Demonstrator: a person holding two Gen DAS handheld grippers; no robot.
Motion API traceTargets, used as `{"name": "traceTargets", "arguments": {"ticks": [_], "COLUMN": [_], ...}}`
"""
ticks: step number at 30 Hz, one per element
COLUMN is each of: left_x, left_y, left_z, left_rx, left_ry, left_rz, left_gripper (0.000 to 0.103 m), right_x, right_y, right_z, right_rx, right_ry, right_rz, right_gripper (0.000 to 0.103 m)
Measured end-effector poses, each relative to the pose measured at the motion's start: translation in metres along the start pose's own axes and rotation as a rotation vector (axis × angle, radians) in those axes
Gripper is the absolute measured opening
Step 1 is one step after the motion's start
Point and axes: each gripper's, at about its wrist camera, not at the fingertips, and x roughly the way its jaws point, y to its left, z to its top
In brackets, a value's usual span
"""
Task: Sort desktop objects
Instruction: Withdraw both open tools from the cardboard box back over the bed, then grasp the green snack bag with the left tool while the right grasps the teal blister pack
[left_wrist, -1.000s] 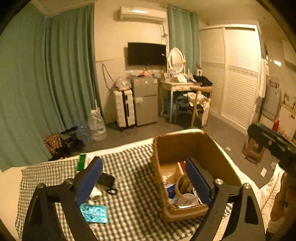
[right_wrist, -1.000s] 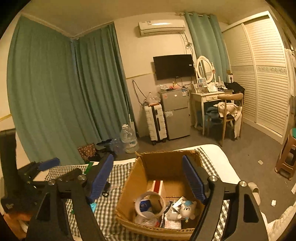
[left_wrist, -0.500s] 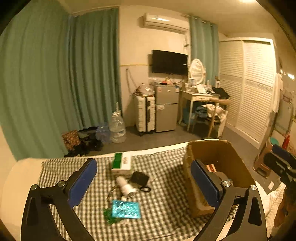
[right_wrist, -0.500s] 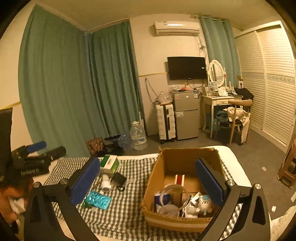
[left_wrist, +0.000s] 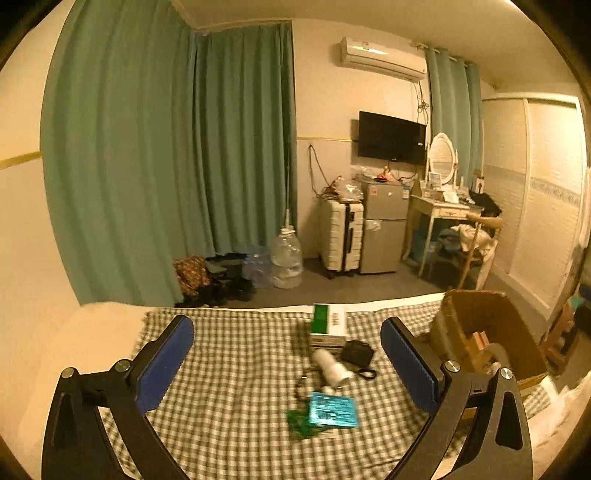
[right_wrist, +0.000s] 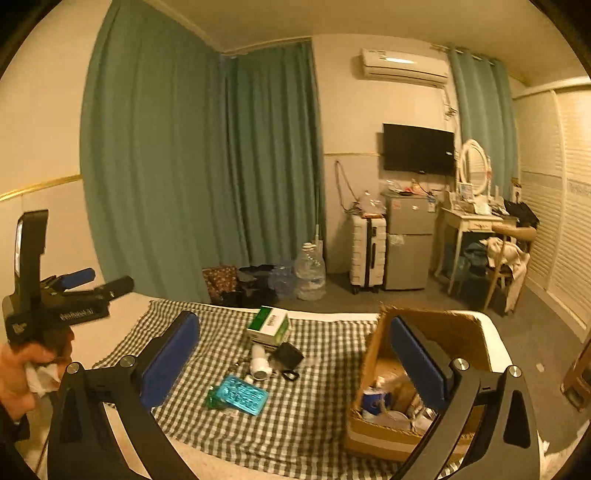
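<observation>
My left gripper (left_wrist: 286, 363) and right gripper (right_wrist: 295, 354) both spread wide, nothing between the blue pads. Left one also shows at left edge of the right view, white lettering on its body too blurred to read. Lower centre on the checked cloth (left_wrist: 236, 369): teal blister pack (left_wrist: 333, 409), white cylinder (left_wrist: 331, 367), black pouch (left_wrist: 356, 352), then green-and-white box (right_wrist: 269, 325), its print unreadable. Cardboard box (right_wrist: 436, 339) at lower right, already holding items. Far wall: television (right_wrist: 418, 149).

I'm working in a home bedroom: beyond my claws stand green curtains (left_wrist: 166, 155), wall television (left_wrist: 391, 137), dressing table (left_wrist: 443, 208) and small fridge (left_wrist: 382, 227).
</observation>
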Motion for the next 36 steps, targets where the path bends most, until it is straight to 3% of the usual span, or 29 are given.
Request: {"name": "traceTargets", "arguments": {"ticks": [6, 13, 19, 22, 26, 28, 36], "left_x": [0.015, 0.059, 0.103, 0.122, 0.151, 0.170, 0.219], "left_y": [0.026, 0.032, 0.022, 0.020, 0.008, 0.003, -0.004], "left_z": [-0.017, -0.041, -0.068, -0.083, -0.104, -0.117, -0.159], "left_rx": [-0.045, -0.063, -0.032, -0.047, 0.039, 0.052, 0.095], "left_ry": [0.024, 0.077, 0.150, 0.198, 0.303, 0.398, 0.651], "left_rz": [-0.001, 0.007, -0.036, -0.074, -0.072, -0.100, -0.115], "left_gripper": [0.103, 0.103, 0.103, 0.103, 0.103, 0.103, 0.103], "right_x": [0.020, 0.068, 0.122, 0.145, 0.183, 0.195, 0.239], "right_y": [0.026, 0.030, 0.020, 0.031, 0.054, 0.058, 0.062], "right_z": [-0.002, -0.028, -0.059, -0.079, -0.113, -0.125, -0.157], "right_rx": [-0.034, -0.104, -0.040, -0.089, -0.210, -0.244, -0.292], "right_ry": [0.034, 0.132, 0.239, 0.282, 0.389, 0.419, 0.490], "right_rz": [0.046, 0.030, 0.047, 0.057, 0.065, 0.071, 0.116], "right_gripper": [0.103, 0.103, 0.103, 0.103, 0.103, 0.103, 0.102]}}
